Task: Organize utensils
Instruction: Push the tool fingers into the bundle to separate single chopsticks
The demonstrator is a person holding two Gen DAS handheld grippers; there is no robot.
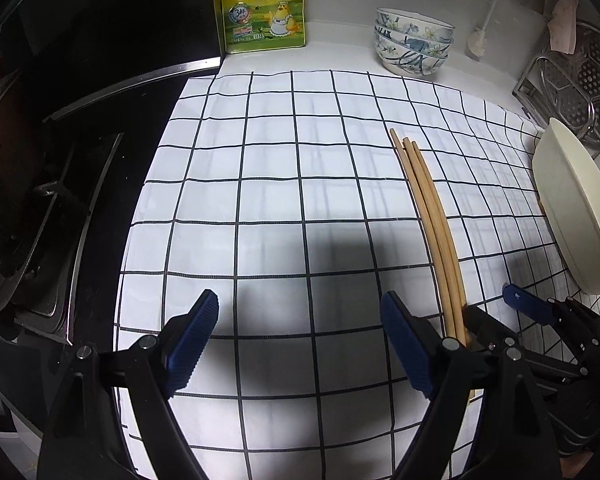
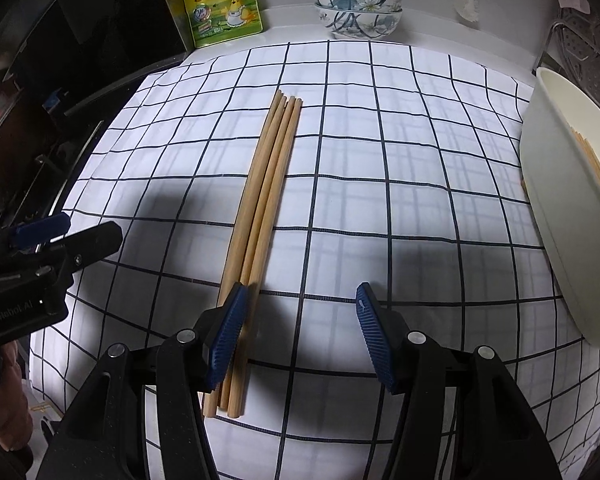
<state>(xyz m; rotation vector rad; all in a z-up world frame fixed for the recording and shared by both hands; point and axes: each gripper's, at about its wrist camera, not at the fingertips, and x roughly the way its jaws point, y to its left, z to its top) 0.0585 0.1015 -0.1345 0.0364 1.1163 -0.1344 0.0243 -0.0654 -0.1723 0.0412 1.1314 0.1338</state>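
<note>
left wrist: left gripper (image 1: 300, 320) hanging wide and empty over the checked cloth (image 1: 260, 160), chopsticks (image 1: 428, 216) lying to its right, beside the cream tub (image 1: 572, 216) | right wrist: right gripper (image 2: 300, 320) gaping, holding nothing, left pad (image 2: 226, 336) overlapping the chopsticks (image 2: 266, 200); shifting left to straddle the bundle looks best | long axis running away, tips far

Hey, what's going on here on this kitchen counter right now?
A person holds two blue-padded grippers over a white cloth with a black grid. Both the left gripper and the right gripper are open and hold nothing. A bundle of wooden chopsticks lies on the cloth by the right gripper's left finger. More chopsticks sit in a cream plastic basin at the right.
</note>
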